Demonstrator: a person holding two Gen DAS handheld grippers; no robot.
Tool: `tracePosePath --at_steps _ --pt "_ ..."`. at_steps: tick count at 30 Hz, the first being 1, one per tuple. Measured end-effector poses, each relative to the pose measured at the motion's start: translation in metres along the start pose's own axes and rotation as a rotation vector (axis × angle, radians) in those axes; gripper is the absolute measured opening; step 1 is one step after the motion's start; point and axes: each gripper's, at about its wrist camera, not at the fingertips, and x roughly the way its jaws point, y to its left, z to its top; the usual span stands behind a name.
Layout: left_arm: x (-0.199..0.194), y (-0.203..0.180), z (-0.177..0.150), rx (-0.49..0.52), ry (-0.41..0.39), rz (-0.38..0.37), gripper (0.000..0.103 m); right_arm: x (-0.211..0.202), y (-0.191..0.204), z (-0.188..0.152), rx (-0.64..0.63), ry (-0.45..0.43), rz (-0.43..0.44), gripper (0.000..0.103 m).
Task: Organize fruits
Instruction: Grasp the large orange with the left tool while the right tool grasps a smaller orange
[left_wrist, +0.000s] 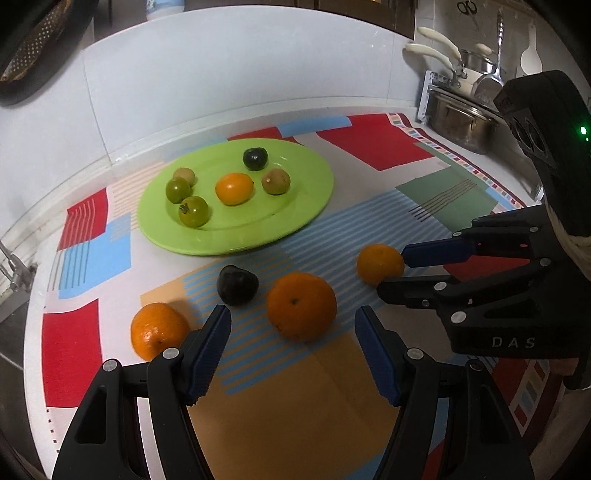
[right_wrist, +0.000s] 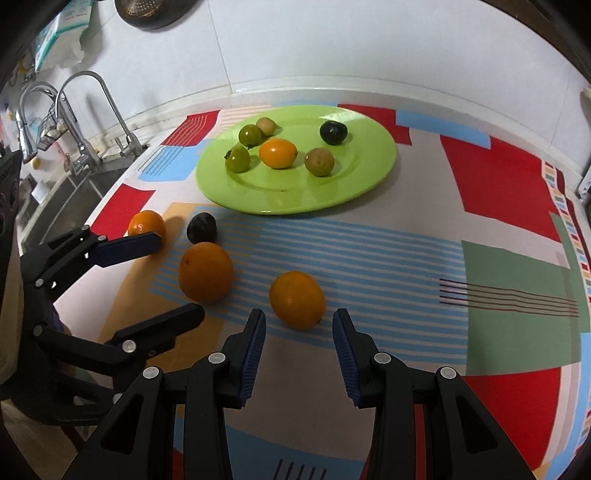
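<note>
A green plate (left_wrist: 258, 229) (right_wrist: 314, 195) at the back holds a dark plum (left_wrist: 255, 158), a yellow-orange fruit (left_wrist: 234, 188) and several small green fruits. On the patterned cloth in front lie three oranges and another dark plum (left_wrist: 237, 279) (right_wrist: 201, 228). My left gripper (left_wrist: 293, 321) (right_wrist: 177, 277) is open, its fingertips just short of the large orange (left_wrist: 301, 304) (right_wrist: 205, 271) on either side. My right gripper (right_wrist: 299, 319) (left_wrist: 393, 273) is also open, its tips close behind the smaller orange (right_wrist: 297, 299) (left_wrist: 380, 264). The third orange (left_wrist: 159, 330) (right_wrist: 146, 223) lies left of the left gripper.
A sink with two taps (right_wrist: 74, 110) borders the counter on the left. Steel pots and pans (left_wrist: 461, 118) stand at the counter's right end. A white tiled wall runs behind the plate. The striped and red parts of the cloth (right_wrist: 480, 184) lie right of the fruit.
</note>
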Motion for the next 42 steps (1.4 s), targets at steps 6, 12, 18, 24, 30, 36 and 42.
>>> tracePosePath --at_steps 6,12,18,24,30,36,42 --pt "0.009 0.001 0.002 -0.004 0.012 -0.015 0.056 0.006 -0.003 0.003 -0.002 0.002 0.007 0.039" --pt "0.016 0.002 0.001 -0.016 0.026 -0.044 0.042 0.007 -0.001 0.005 -0.021 -0.001 0.01 0.039" --pt "0.014 0.003 0.0 -0.029 0.028 -0.051 0.041 0.006 0.0 0.004 -0.027 -0.002 0.02 0.036" --pt "0.008 0.004 0.0 -0.045 0.023 -0.048 0.041 0.003 0.003 0.003 -0.032 -0.007 0.025 0.033" --pt "-0.004 0.006 -0.001 -0.055 0.007 -0.034 0.041 -0.007 0.007 0.003 -0.027 -0.028 0.027 0.033" --pt "-0.015 0.008 -0.002 -0.065 -0.003 -0.012 0.041 -0.012 0.01 0.001 -0.022 -0.042 0.022 0.031" --pt "-0.025 0.008 -0.002 -0.069 -0.023 -0.003 0.041 -0.018 0.017 -0.001 -0.032 -0.059 0.019 0.031"
